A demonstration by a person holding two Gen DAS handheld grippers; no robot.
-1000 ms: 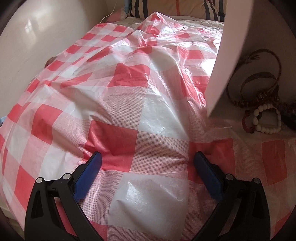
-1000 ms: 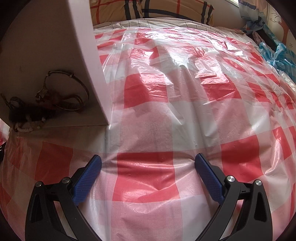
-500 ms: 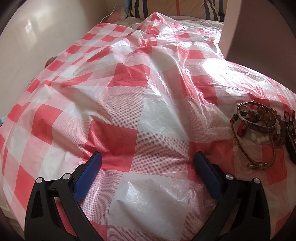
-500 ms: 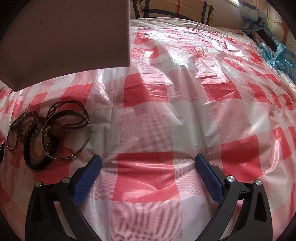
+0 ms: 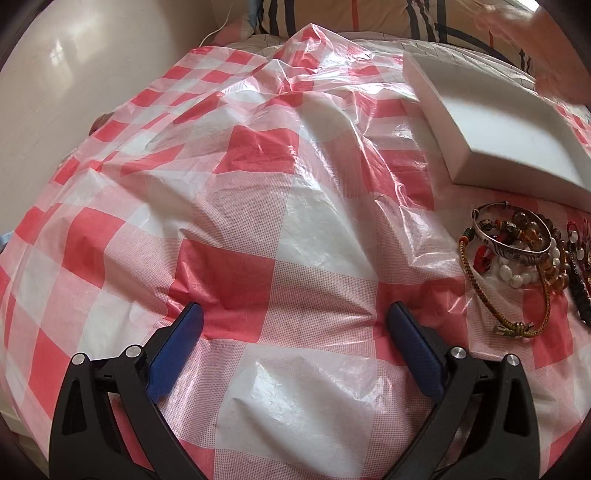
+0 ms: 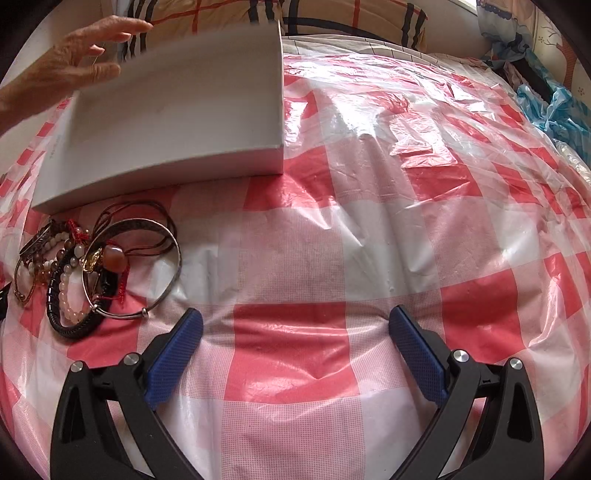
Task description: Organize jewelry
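A heap of bracelets and bangles (image 5: 517, 254) lies on the red-and-white checked plastic sheet, at the right of the left wrist view and at the left of the right wrist view (image 6: 85, 266). It holds a silver bangle (image 6: 162, 291), bead strings and cords. An open white box (image 5: 491, 125) lies just behind the heap, also in the right wrist view (image 6: 173, 107). My left gripper (image 5: 293, 317) is open and empty, left of the heap. My right gripper (image 6: 295, 321) is open and empty, right of the heap.
A bare hand (image 6: 70, 55) hovers at the box's far left corner. A plaid pillow (image 6: 332, 14) lies at the back. A blue plastic bag (image 6: 554, 107) sits at the far right. A pale wall (image 5: 55, 74) runs along the left.
The white box was lifted off the jewelry and turned over, leaving the heap on the sheet. It now lies open side up behind the heap. Both grippers have stayed still.
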